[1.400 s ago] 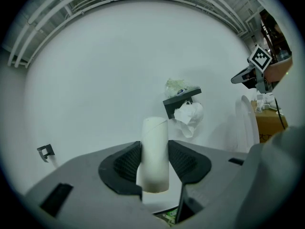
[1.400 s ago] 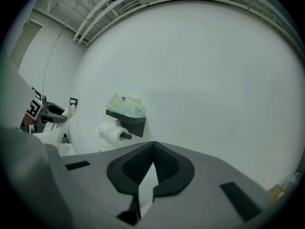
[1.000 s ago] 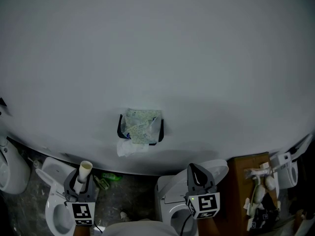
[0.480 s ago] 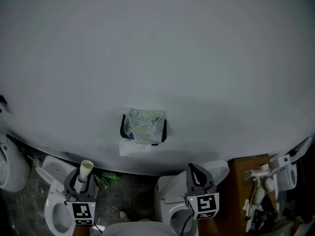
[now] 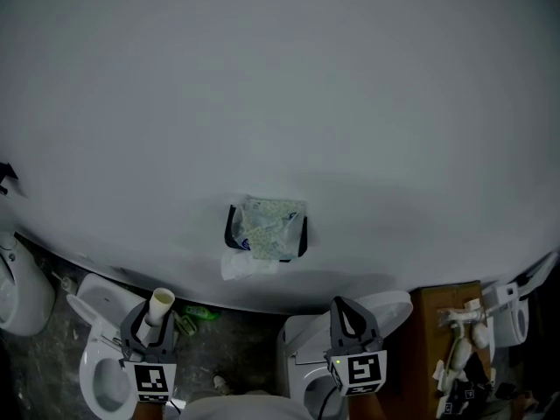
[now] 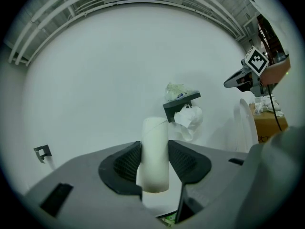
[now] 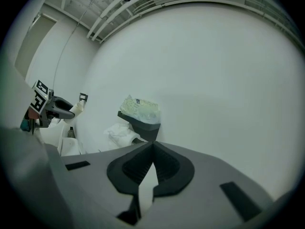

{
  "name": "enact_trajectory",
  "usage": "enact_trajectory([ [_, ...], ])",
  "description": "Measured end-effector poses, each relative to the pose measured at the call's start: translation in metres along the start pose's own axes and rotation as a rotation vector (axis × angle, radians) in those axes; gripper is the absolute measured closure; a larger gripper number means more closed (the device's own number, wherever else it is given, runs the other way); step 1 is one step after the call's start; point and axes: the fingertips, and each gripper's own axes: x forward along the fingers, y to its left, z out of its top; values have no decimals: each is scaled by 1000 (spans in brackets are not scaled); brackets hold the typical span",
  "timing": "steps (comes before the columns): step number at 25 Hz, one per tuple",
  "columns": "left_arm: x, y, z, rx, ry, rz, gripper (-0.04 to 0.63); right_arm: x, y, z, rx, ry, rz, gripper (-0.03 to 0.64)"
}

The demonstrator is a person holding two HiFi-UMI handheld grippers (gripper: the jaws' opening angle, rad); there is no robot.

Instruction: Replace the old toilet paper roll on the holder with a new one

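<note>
A bare cream cardboard tube (image 5: 161, 305) (image 6: 156, 132) stands upright between the jaws of my left gripper (image 5: 153, 322) (image 6: 155, 151), which is shut on it. On the white wall ahead hangs the black holder (image 5: 299, 239) (image 6: 180, 103) (image 7: 144, 123). A pale green packet (image 5: 269, 224) (image 7: 140, 109) rests on top of it, and crumpled white tissue (image 5: 247, 265) (image 6: 188, 119) (image 7: 120, 134) hangs below. My right gripper (image 5: 347, 310) (image 7: 152, 146) is shut with nothing in it. Both grippers are well short of the holder, one to each side of it.
A white toilet (image 5: 98, 370) with its lid up sits below the left gripper, and a second toilet (image 5: 302, 357) below the right one. A wooden box (image 5: 437, 322) with clutter stands at the right. A green item (image 5: 198, 314) lies on the floor.
The head view has shifted, so the holder now sits lower and further right in the picture. The left gripper still grips the tube and the right gripper stays shut.
</note>
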Motion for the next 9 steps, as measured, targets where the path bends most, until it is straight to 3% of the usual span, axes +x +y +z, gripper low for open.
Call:
enact_trajectory([
  [9,-2,5,-9,4,16,-8,405,8,16,1,-38,15,19,620],
])
